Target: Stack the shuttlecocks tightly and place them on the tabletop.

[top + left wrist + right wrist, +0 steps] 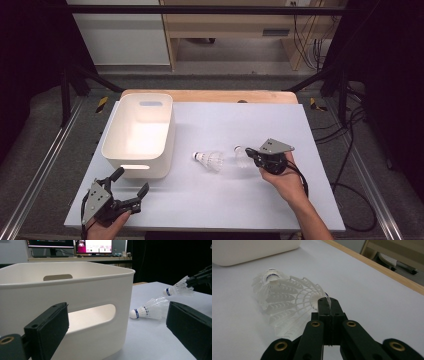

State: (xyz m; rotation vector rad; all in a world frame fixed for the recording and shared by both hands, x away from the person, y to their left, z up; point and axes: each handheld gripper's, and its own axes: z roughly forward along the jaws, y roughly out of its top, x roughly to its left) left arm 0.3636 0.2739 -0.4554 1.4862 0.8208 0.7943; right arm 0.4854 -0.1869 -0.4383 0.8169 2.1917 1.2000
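High view, right hand-held gripper (251, 154) level, pinching shuttlecock (241, 155)

Both grippers black — brass-ringed screw holes, grey triangular top plates, trailing cables.

Your left gripper (131, 187) rests low at your near left, its fingers (47, 332) spread wide. Your right gripper (251, 154) points left, fingers (329, 308) pinched tight together.
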